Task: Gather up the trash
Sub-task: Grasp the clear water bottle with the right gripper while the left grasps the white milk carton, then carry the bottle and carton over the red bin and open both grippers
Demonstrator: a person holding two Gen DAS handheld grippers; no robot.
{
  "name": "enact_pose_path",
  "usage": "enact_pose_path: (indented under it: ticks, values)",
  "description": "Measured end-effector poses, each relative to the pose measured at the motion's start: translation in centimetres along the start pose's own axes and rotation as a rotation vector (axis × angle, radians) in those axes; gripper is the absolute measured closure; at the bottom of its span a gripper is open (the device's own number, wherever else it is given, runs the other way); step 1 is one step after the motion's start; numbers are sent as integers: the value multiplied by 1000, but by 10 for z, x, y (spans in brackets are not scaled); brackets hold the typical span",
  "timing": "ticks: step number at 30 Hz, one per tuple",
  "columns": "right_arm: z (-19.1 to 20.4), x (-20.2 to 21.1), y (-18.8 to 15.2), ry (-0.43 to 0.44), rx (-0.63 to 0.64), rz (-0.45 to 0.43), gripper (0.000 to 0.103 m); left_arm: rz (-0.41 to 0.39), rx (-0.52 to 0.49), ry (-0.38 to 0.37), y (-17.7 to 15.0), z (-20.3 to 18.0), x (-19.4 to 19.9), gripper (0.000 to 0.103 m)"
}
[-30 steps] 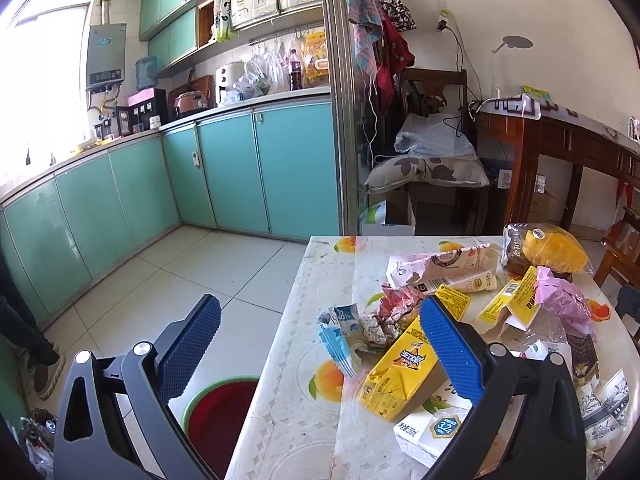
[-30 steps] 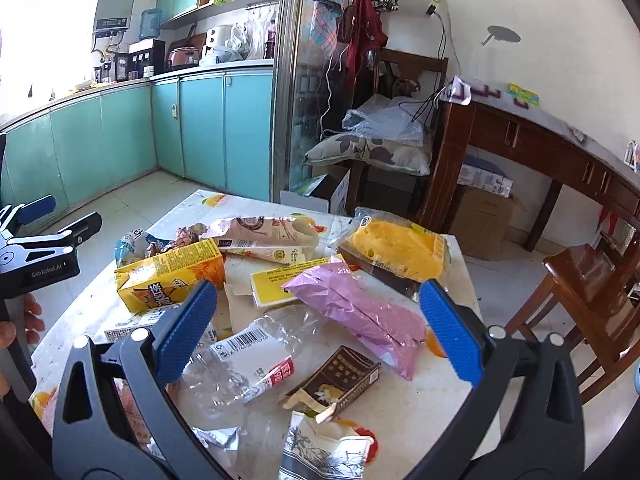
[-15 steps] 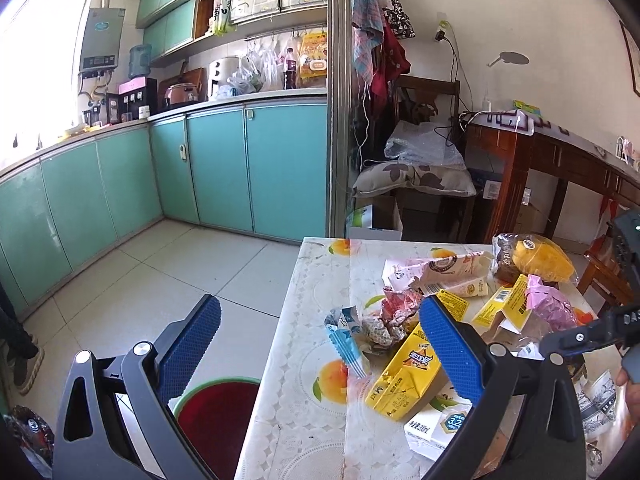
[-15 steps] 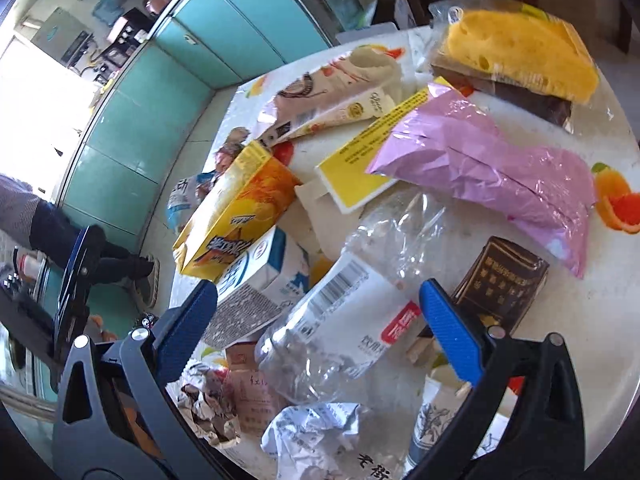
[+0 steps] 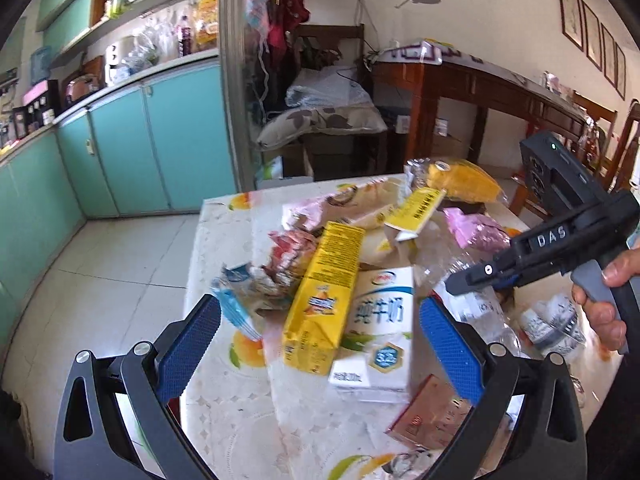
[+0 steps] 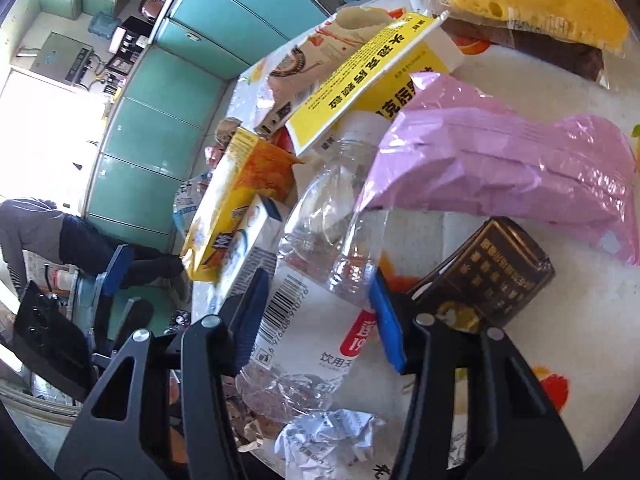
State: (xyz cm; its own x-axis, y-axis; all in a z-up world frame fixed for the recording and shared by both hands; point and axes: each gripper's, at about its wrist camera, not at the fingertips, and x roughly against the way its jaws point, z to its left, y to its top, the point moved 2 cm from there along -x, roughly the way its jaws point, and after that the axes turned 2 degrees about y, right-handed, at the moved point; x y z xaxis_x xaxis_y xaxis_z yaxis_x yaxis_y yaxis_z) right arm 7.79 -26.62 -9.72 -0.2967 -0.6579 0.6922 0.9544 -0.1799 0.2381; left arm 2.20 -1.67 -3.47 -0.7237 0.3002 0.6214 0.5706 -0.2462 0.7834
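Note:
A crushed clear plastic bottle (image 6: 320, 264) with a white label lies among trash on the table (image 5: 224, 392). My right gripper (image 6: 316, 300) has its blue pads on both sides of the bottle and is closed on it; it also shows in the left wrist view (image 5: 472, 280). My left gripper (image 5: 316, 352) is open and empty, above a yellow juice carton (image 5: 324, 292) and a white milk carton (image 5: 380, 328). The yellow carton (image 6: 224, 216) and milk carton (image 6: 256, 248) also show left of the bottle.
A pink plastic bag (image 6: 500, 164), a dark small box (image 6: 488, 272), a yellow-white box (image 6: 368, 76), a wrapped yellow cake (image 6: 536, 0) and crumpled paper (image 6: 328, 444) crowd the table. Teal cabinets (image 5: 152, 136) and tiled floor lie left; a wooden desk (image 5: 480, 92) stands behind.
My right gripper has moved down onto the clear bottle and its jaws have narrowed around it. My left gripper has moved in over the cartons on the table.

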Motion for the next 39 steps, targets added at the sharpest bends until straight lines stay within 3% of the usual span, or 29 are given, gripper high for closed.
enact_pose_path:
  ticks: [2, 5, 8, 12, 14, 15, 20, 26, 30, 33, 35, 36, 39]
  values:
    - [5, 13, -4, 24, 14, -41, 54, 31, -20, -53, -5, -10, -7, 7]
    - [17, 37, -12, -23, 92, -119, 57, 68, -70, -85, -10, -26, -17, 7]
    - [28, 64, -19, -122, 168, -228, 57, 115, -79, -111, -14, -38, -31, 8]
    - [41, 93, -40, -289, 297, -366, 57, 137, -116, -84, -14, -46, -39, 8]
    - [48, 96, -47, -372, 354, -414, 57, 141, -130, -86, -13, -51, -37, 12]
    - [53, 98, -52, -417, 386, -441, 57, 144, -136, -102, -14, -55, -34, 19]
    - [64, 102, -68, -558, 476, -524, 57, 152, -204, -96, -14, -69, -34, 20]
    - [63, 107, -73, -617, 519, -586, 57, 215, -201, -77, -9, -66, -54, 18]
    - [64, 107, -74, -678, 552, -613, 57, 264, -178, -118, -10, -66, -64, 18]
    - [67, 107, -75, -704, 576, -628, 57, 290, -221, -88, -15, -70, -69, 21]
    - [68, 107, -75, -710, 588, -636, 57, 306, -244, -80, -14, -73, -70, 33]
    - [67, 107, -75, -704, 588, -638, 57, 309, -249, -71, -13, -73, -72, 47]
    - [64, 107, -75, -697, 578, -644, 57, 304, -242, -77, -8, -70, -73, 50]
